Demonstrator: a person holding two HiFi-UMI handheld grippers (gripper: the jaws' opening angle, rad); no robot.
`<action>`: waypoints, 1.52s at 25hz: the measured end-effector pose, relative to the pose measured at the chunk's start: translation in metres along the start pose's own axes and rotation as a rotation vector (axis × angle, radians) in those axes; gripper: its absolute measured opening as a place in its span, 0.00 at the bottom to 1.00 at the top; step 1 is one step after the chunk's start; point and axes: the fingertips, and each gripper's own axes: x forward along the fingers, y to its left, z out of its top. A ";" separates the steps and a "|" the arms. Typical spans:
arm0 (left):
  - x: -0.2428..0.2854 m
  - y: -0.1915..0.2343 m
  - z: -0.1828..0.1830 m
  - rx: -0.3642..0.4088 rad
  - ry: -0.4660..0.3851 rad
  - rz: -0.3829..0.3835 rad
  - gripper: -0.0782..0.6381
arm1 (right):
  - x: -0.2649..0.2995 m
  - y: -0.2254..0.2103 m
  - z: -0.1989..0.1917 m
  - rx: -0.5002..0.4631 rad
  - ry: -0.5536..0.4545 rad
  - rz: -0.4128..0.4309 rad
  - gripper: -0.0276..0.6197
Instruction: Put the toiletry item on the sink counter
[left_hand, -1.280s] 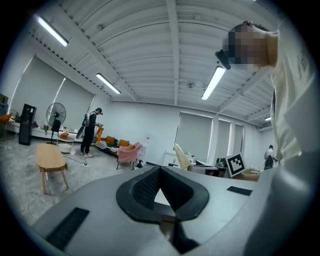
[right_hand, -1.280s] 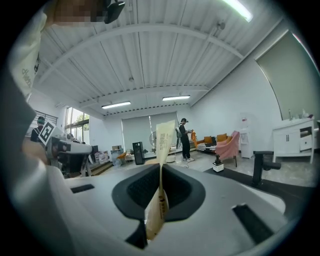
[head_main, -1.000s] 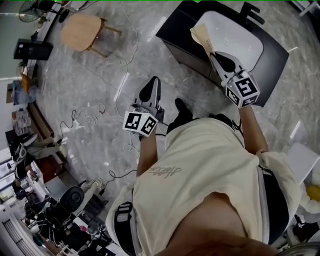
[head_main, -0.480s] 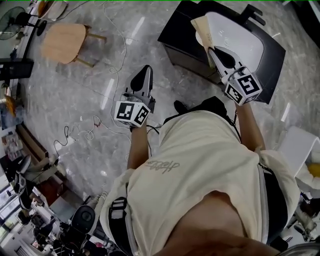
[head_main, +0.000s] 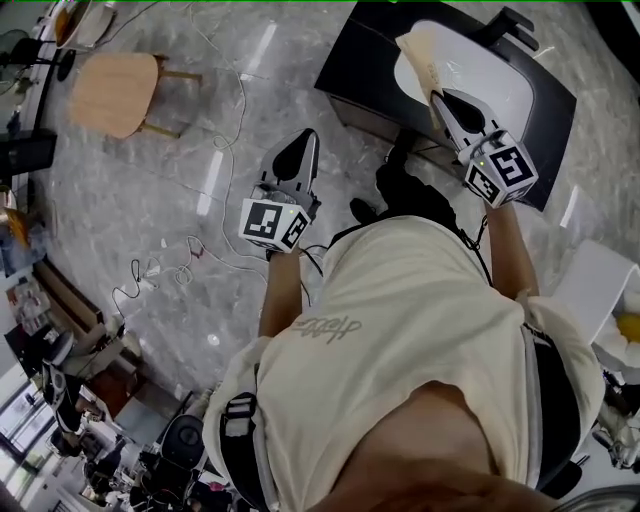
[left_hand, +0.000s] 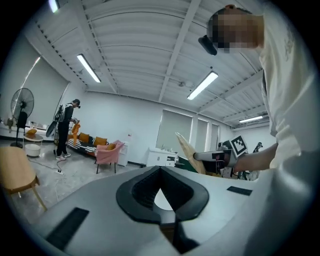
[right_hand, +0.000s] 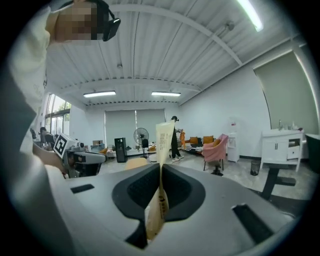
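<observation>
The toiletry item (head_main: 420, 62), a flat cream tube, is pinched near its lower end by the right tongs (head_main: 440, 100) and points up and away from the person. From the head view it hangs above the near edge of the white basin (head_main: 495, 85) set in the black counter (head_main: 555, 120). How high above is hard to judge from so steep an angle, but it does not look set down.

I judge the carry to be nearly over. What is left is to lower the tube onto the dark counter top beside the basin, not into it, and let go.

The left tongs (head_main: 308, 138) hang over the grey floor (head_main: 180, 160), well apart from the counter.

Only the head view shows counter and basin. The right gripper view shows the tube (right_hand: 162, 150) clamped edge-on between the pads. The left gripper view shows its tongs (left_hand: 160, 192) pressed together on nothing.
</observation>
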 end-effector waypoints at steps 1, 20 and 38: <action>0.010 0.001 0.003 0.017 0.001 -0.005 0.11 | 0.009 -0.006 -0.003 0.016 -0.004 0.020 0.06; 0.222 0.049 0.031 0.003 0.092 -0.059 0.11 | 0.108 -0.165 0.022 0.055 -0.032 0.053 0.06; 0.347 0.077 0.056 -0.036 0.056 -0.473 0.11 | 0.085 -0.199 0.067 -0.086 0.062 -0.390 0.06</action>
